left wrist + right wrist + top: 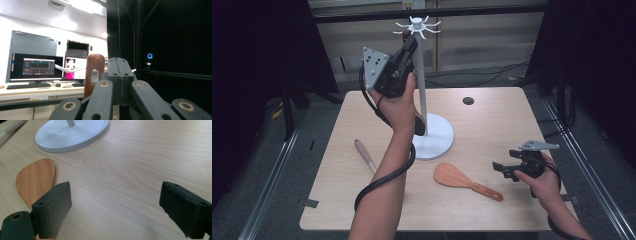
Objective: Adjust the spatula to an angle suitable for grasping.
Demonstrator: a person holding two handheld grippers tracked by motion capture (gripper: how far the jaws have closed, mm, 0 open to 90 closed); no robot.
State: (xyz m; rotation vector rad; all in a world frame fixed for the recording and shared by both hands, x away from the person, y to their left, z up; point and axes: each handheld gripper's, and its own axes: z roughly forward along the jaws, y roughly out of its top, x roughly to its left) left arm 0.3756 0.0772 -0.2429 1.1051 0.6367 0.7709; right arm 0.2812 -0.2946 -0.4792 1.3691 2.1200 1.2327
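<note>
Left gripper (pixel 409 42), raised by the white rack's (pixel 422 75) top, jaws clamped on a brown utensil handle (pixel 94 72). Right gripper (pixel 501 169), jaws apart, rests near the table's (pixel 492 125) right edge, wooden spatula (pixel 457 177) just left.

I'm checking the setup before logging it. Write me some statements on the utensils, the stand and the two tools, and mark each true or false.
1. The left tool is raised beside the top of the white stand. True.
2. The right tool is clamped on the wooden spatula. False: its jaws stand open, gripping nothing.
3. The wooden spatula lies flat on the table. True.
4. The light-handled utensil hangs from the stand. False: it lies on the table.
</note>
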